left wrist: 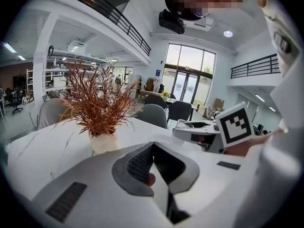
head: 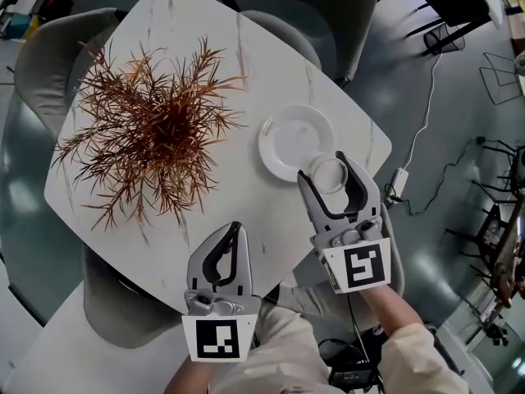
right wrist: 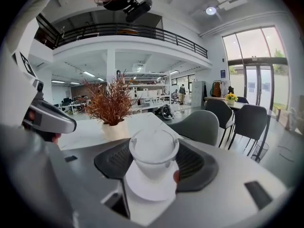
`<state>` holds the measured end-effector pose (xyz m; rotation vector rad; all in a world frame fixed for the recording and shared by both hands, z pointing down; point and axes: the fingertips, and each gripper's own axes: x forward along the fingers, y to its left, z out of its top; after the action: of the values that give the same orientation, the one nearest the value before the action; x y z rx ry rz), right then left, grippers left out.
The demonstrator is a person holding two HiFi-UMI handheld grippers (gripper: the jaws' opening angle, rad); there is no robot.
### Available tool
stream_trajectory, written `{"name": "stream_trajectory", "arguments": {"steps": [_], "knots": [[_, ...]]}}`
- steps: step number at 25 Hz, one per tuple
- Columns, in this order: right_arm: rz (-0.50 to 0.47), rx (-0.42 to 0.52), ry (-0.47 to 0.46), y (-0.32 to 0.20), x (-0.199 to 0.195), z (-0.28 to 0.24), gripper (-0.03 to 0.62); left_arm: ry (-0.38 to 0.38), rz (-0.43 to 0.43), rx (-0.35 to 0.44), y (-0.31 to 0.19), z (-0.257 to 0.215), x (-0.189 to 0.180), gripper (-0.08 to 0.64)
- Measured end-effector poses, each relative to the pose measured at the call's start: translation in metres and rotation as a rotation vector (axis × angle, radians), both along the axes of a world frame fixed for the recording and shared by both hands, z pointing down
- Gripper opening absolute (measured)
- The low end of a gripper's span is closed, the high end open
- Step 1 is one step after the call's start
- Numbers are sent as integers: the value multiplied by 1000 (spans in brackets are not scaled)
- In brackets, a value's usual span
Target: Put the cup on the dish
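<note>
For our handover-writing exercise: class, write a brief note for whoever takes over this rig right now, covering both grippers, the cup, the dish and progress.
Left gripper: shut, empty, at the table near edge.
Right gripper: shut on the white cup, at the white dish near rim.
Done: cup gripped, at the dish.
Left: centre it, set it down, release.
</note>
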<state>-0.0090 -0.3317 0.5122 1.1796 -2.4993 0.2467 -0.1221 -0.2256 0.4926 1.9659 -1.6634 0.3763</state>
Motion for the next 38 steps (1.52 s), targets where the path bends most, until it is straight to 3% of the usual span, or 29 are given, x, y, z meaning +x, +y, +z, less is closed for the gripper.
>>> {"name": "stream_trajectory", "arguments": {"steps": [4,18,22,30,34,38], "knots": [[1,-25,-24,-6,-11,10,268,8,-8,1,-6,9,0,8],[-39,-34,36,-23,-21,47,268,-29,21,-4,-15,31,-1,8],[-41,-34,47,-25,-22,53,268,-6,1,-18,-15,35,-2,8],[-27,-13,50,-26,-25,56,268,-99,131,16,-16,31,0,8],[-42,-11,35,-25,-28,56,268,-16,15,11,-9,27,-1,8],[-49,-44,19,-20,-26,56,268,-50,80,11,3,23,7,8]]}}
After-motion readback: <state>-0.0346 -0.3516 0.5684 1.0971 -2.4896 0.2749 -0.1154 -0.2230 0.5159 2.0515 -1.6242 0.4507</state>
